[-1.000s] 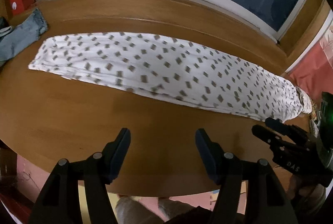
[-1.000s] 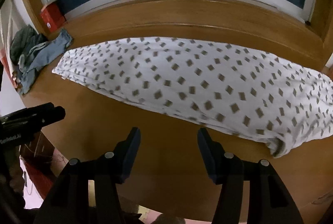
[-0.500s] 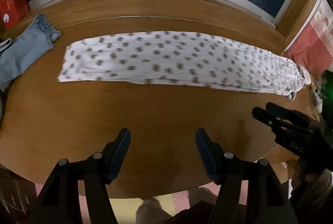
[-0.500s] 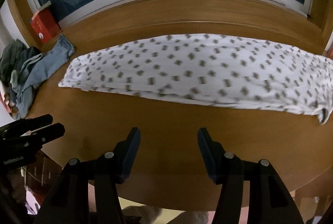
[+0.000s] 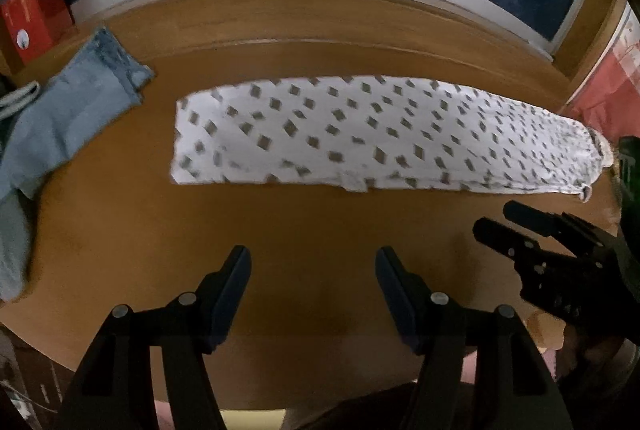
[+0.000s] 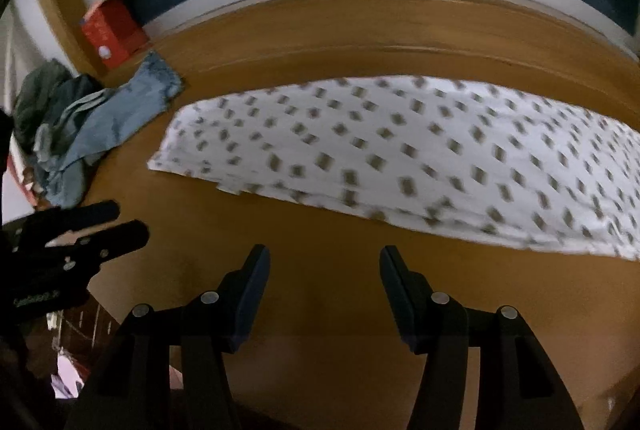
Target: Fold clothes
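A white garment with small dark squares point(image 5: 380, 134) lies flat in a long folded strip across the wooden table point(image 5: 304, 230); it also shows in the right wrist view point(image 6: 400, 150). My left gripper point(image 5: 313, 262) is open and empty above the near part of the table, short of the strip's near edge. My right gripper point(image 6: 323, 261) is open and empty, also short of the strip's near edge. The right gripper also appears at the right of the left wrist view point(image 5: 500, 226), and the left gripper at the left of the right wrist view point(image 6: 116, 222).
Light blue jeans point(image 5: 60, 110) lie at the table's left end, with more dark clothes piled beside them point(image 6: 44, 94). A red box point(image 5: 32, 18) stands on the window ledge at the far left. A dark window runs along the back.
Both grippers have pulled back and shifted, so the garment sits farther away and more centred. The garment lies as a neater, narrower strip. Both grippers stayed open.
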Motion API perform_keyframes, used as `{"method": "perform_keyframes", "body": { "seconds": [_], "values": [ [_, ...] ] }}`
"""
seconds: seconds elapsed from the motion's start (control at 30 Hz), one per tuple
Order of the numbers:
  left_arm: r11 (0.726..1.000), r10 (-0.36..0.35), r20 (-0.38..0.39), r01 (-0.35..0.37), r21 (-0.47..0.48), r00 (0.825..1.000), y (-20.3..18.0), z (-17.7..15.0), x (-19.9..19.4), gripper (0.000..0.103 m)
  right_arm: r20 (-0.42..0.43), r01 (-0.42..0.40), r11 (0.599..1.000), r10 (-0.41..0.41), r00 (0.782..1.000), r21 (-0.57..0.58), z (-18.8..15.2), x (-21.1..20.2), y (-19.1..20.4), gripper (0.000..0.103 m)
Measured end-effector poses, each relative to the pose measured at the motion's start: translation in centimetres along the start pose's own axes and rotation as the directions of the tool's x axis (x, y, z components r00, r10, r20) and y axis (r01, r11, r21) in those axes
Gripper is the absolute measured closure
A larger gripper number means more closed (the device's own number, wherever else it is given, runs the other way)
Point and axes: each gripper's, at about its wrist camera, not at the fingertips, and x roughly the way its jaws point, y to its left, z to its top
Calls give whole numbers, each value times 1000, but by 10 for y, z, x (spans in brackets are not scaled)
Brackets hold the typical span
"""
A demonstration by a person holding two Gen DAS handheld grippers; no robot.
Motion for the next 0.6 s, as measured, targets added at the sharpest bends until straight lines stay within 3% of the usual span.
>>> {"method": "perform_keyframes", "body": {
  "seconds": [0.13, 0.3, 0.6],
  "values": [
    [999, 42, 2, -42, 29, 999, 8, 10, 6, 36, -12, 5, 999, -5, 1000, -40, 3, 13, 17, 43],
    [995, 18, -11, -17, 94, 1000, 19, 20, 13, 36, -1, 35, 998, -36, 999, -58, 8, 18, 35, 43],
    [960, -56, -67, 72, 272, 996, 64, 41, 29, 36, -8, 108, 985, -108, 994, 134, 18, 38, 73, 43]
  ]
}}
